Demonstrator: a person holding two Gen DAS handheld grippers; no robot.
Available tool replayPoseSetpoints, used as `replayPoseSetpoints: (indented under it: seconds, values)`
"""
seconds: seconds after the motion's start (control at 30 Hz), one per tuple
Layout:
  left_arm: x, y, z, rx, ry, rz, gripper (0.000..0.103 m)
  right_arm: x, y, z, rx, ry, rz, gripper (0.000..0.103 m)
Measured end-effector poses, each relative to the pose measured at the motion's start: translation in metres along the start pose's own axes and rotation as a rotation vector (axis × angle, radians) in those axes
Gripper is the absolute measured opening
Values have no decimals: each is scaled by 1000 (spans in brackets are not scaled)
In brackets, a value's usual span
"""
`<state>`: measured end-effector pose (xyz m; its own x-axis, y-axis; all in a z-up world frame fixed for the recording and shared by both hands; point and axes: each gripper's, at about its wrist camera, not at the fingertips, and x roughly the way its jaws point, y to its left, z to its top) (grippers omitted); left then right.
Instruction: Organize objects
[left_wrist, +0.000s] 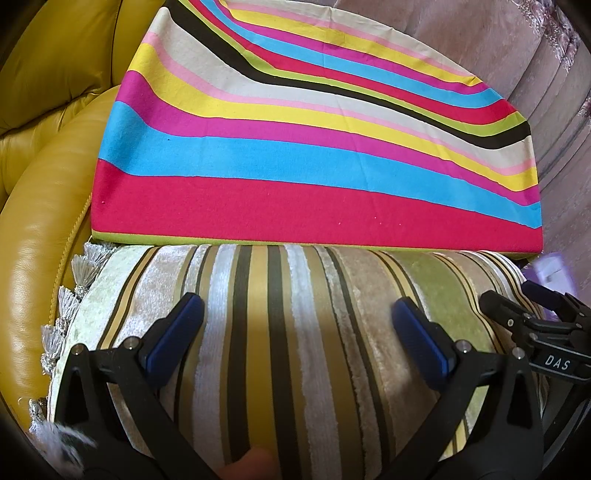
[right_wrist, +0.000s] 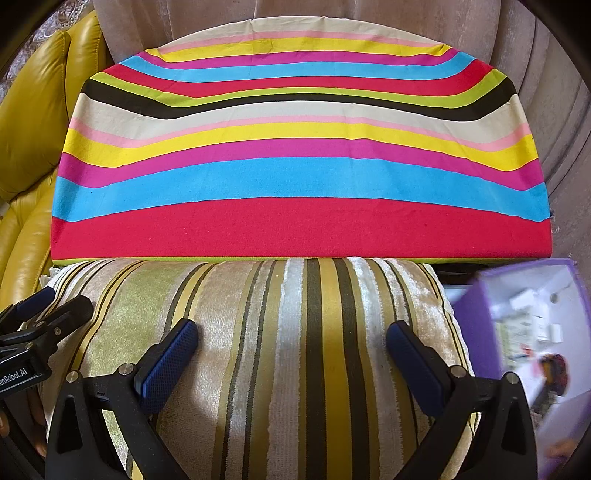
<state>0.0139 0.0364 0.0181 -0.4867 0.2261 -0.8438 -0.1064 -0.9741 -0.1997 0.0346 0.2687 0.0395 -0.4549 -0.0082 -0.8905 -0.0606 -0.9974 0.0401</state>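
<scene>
Here, both grippers, left (left_wrist: 297, 328) and right (right_wrist: 291, 349), spread wide over a gold-and-cream striped velvet cushion (right_wrist: 295, 332) at lower frame, a rainbow-striped fabric pillow (right_wrist: 295, 166) above.

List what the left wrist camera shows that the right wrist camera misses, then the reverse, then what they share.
Only the left wrist view shows the silver tassels along the velvet cushion's edge. Only the right wrist view shows the purple box clearly. Both show the bright striped cushion lying behind the gold-striped velvet cushion, the yellow leather sofa, and the open left gripper and right gripper over the velvet.
</scene>
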Motion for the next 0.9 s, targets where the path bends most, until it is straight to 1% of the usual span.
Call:
replayPoseSetpoints:
  seconds: [0.37, 0.63, 0.9]
  values:
    - [-1, 3, -1, -12, -8, -14, 103, 0, 0, 0, -3, -1, 1, 103]
    - [-1, 3, -1, -8, -6, -11, 103, -1, 1, 0, -1, -1, 0, 103]
    - [-1, 7, 0, -3, 0, -24, 103, -1, 0, 0, -1, -1, 1, 103]
